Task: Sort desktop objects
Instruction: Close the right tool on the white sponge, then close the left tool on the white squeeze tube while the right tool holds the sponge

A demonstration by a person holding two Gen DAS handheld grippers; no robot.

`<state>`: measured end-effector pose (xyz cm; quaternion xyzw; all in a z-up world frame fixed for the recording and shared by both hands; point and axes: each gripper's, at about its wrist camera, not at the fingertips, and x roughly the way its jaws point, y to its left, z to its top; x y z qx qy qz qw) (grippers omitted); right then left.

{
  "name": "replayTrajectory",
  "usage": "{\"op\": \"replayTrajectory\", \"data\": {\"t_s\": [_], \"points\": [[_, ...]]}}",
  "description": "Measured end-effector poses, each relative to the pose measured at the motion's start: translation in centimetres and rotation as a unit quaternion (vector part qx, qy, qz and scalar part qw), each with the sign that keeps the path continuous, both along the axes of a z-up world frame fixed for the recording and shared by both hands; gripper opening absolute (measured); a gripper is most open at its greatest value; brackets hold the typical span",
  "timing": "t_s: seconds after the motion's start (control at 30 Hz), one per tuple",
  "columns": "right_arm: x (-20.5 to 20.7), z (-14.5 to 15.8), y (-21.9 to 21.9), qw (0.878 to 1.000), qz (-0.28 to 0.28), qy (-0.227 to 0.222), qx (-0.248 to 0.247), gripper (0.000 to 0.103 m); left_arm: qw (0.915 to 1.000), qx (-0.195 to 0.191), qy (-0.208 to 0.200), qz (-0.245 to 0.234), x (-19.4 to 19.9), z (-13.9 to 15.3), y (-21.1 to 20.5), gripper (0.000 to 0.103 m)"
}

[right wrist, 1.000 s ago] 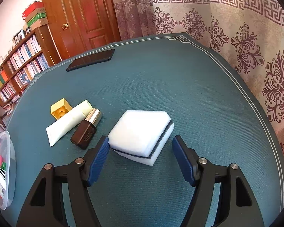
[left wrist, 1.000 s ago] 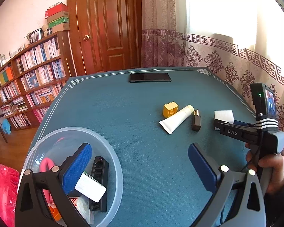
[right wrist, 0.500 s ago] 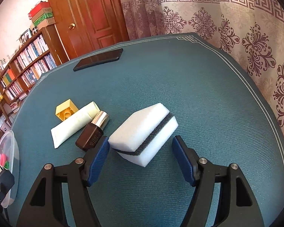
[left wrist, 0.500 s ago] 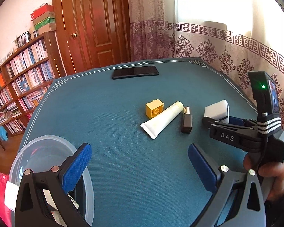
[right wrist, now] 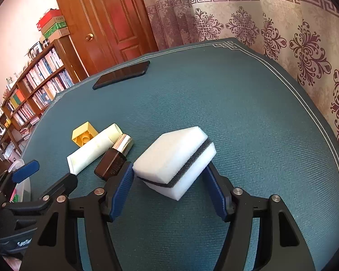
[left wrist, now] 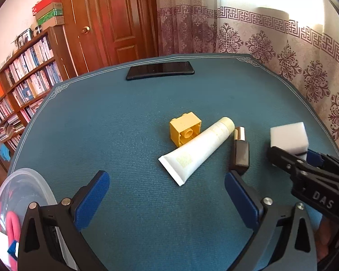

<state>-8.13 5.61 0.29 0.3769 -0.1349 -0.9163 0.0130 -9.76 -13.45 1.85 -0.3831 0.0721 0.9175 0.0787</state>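
Right gripper (right wrist: 169,180) clamps the tilted sponge (right wrist: 174,158) near the table's (left wrist: 124,124) right edge, left gripper (left wrist: 167,194) wide open, empty; bowl (left wrist: 22,189) apparently part-filled; block (left wrist: 185,128), tube (left wrist: 196,151), bottle (left wrist: 239,151), phone (left wrist: 160,70) unsorted.

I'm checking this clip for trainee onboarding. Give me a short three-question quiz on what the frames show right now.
1. True or false: the right gripper is closed on the white sponge.
2. Which item lies farthest back on the table? A) yellow block B) black phone C) brown bottle
3. Fill in: the white tube has its cap end beside the ______ block.

Key
1. True; it is tilted, one corner raised.
2. B
3. yellow

The left gripper is open and empty.
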Motion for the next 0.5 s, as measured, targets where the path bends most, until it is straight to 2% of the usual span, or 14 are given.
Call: {"op": "replayTrajectory", "data": {"t_s": [0.2, 0.37, 0.5], "points": [[0.2, 0.0, 0.0, 1.0, 0.0, 0.002, -0.002, 0.066, 0.9997, 0.005, -0.017, 0.015, -2.7, -1.3, -0.7, 0.102], [0.1, 0.0, 0.3, 1.0, 0.002, 0.001, -0.009, 0.066, 0.9992, 0.031, -0.022, -0.009, -3.3, -1.3, -0.6, 0.102], [0.3, 0.1, 0.6, 1.0, -0.004, -0.003, -0.007, 0.066, 0.999, 0.029, -0.022, -0.026, -3.7, -1.3, 0.1, 0.102]]}}
